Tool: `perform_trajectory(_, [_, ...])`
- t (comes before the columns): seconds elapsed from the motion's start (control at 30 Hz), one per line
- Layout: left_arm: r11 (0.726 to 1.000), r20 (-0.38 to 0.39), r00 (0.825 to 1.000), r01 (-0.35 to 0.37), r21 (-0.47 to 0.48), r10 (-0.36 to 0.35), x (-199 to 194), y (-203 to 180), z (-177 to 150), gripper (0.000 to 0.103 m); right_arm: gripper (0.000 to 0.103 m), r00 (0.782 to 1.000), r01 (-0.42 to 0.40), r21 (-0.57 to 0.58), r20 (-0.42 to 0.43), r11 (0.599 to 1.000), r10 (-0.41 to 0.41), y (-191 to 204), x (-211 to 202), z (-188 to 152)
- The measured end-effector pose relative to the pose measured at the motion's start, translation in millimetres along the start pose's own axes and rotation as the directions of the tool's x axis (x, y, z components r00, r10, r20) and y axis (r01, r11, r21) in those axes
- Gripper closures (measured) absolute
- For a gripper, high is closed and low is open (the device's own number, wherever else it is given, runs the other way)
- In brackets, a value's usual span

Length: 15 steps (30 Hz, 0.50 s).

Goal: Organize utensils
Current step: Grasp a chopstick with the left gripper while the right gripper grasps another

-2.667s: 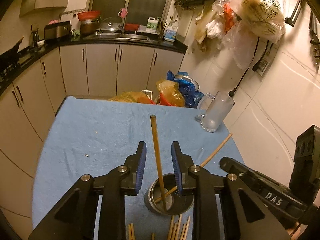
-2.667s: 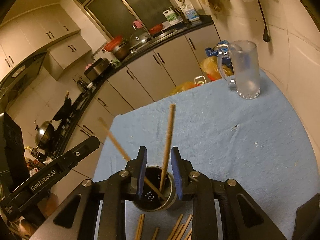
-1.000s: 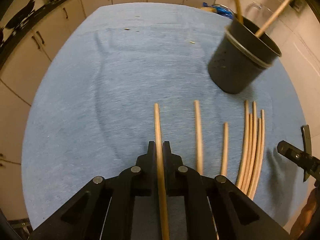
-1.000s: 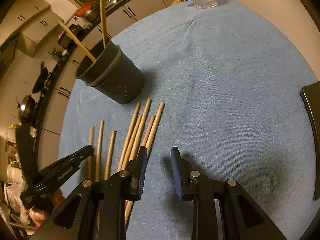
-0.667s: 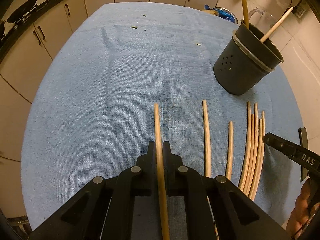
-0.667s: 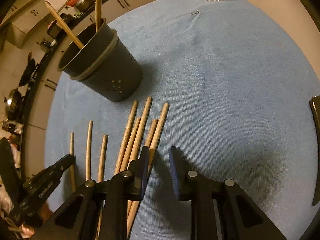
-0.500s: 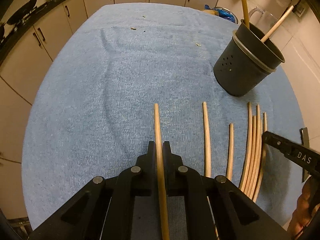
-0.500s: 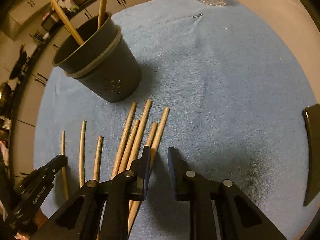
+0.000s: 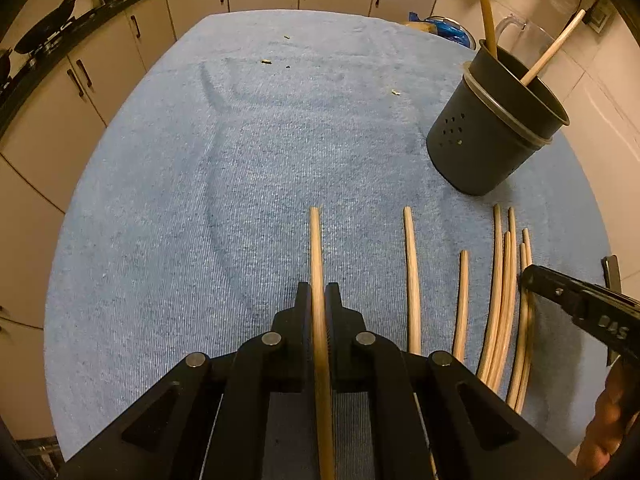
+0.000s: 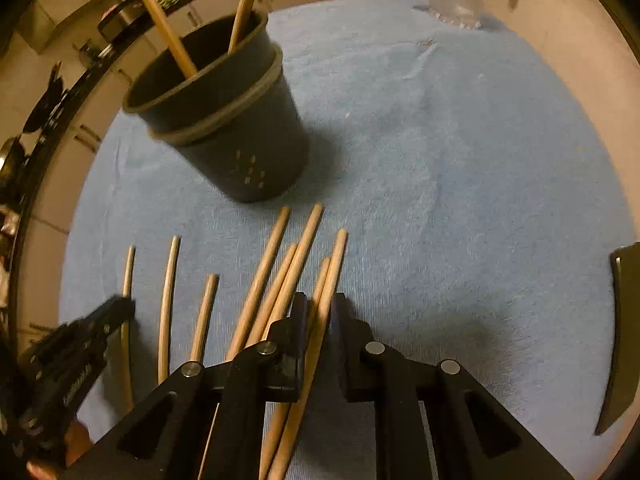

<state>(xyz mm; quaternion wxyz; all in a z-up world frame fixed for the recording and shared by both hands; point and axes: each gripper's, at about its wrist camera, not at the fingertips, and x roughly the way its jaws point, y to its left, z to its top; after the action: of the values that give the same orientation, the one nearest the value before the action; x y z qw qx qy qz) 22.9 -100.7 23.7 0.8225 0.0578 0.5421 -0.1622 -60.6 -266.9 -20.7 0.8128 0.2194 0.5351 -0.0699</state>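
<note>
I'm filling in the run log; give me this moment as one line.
left gripper: shut on single chopstick | right gripper: jaws just closing around rightmost chopstick of pile | holder: upright, two chopsticks inside | cloth: others loose

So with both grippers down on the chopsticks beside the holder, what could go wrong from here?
1. The right gripper, whose jaws have just been closing, sits over the bunched chopsticks; it may lift two, or drag neighbours askew.
2. The left gripper holds its chopstick well back from the tip, so the stick could pivot.
3. The holder already has two leaning sticks, which could block or deflect new ones.
</note>
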Motion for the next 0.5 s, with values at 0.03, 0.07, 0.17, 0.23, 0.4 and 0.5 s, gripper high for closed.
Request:
perform_trajectory(0.03, [1.000, 0.001, 1.000, -0.003, 0.001, 0.003, -0.1, -1.0, 0.5, 0.096, 0.089, 0.999, -0.033, 0.002, 0.005, 0.999, 0.033, -1.2, -2.9, 0.1])
perform_trajectory(0.07, [1.000, 0.002, 1.000, -0.005, 0.002, 0.005, -0.5, -1.1, 0.0, 0.096, 0.089, 0.999, -0.032, -0.001, 0.007, 0.999, 0.032, -2.6, -5.9, -4.8])
perform_trajectory(0.17, [1.000, 0.003, 1.000, -0.004, 0.002, 0.004, -1.6, -1.6, -0.7, 0.096, 0.089, 0.999, -0.019, 0.000, 0.036, 1.000, 0.019, -8.5, -15.4, -4.9])
perform_trajectory(0.23, [1.000, 0.003, 1.000, -0.002, 0.002, 0.002, -2.1, -1.7, -0.6, 0.096, 0.089, 1.000, -0.011, 0.004, 0.022, 1.000, 0.011, -12.3, -15.0, -5.4])
perform_trajectory(0.4, [1.000, 0.007, 1.000, -0.003, 0.009, 0.003, -1.1, -0.7, -2.2, 0.096, 0.089, 0.999, -0.030, 0.021, -0.018, 0.999, 0.030, -12.7, -6.3, -9.6])
perform_trajectory(0.5, [1.000, 0.002, 1.000, 0.009, 0.005, -0.009, -1.5, 2.0, -2.0, 0.096, 0.091, 0.998, 0.051, 0.002, -0.022, 0.999, -0.051, -2.7, -6.6, -1.7])
